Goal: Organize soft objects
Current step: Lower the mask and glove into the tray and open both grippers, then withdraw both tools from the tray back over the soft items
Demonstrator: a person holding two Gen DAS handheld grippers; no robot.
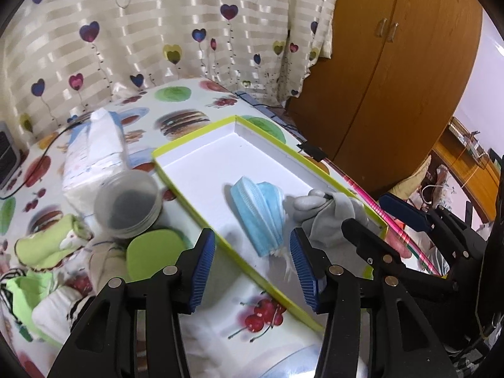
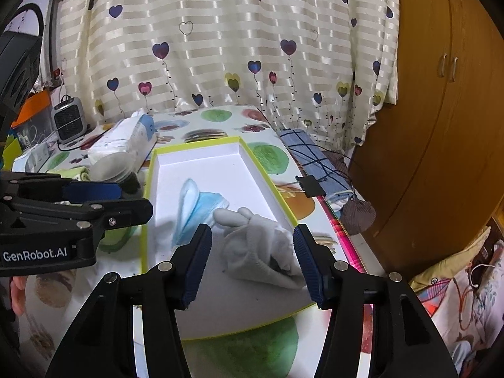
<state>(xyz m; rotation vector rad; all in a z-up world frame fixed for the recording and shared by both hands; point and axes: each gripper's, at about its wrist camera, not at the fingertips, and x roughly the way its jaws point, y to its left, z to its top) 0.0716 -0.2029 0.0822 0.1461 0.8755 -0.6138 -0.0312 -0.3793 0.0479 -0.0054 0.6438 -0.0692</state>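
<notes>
Left wrist: left gripper (image 1: 252, 271) with fingers parted, empty, over the pleated blue face mask (image 1: 261, 214) lying in the white tray (image 1: 201, 170); long axis near-to-far.

Right wrist: right gripper (image 2: 252, 261) spread, empty, just above the soft grey glove (image 2: 267, 252) beside the mask, nearer.

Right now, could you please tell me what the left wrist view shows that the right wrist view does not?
Only the left wrist view shows the green oval lid and the pile of green and striped cloths beside the clear plastic jar. Only the right wrist view shows the small fan heater and the blue checked cloth. Both show the yellow-edged tray holding the blue face mask and grey glove, with both grippers open.
</notes>
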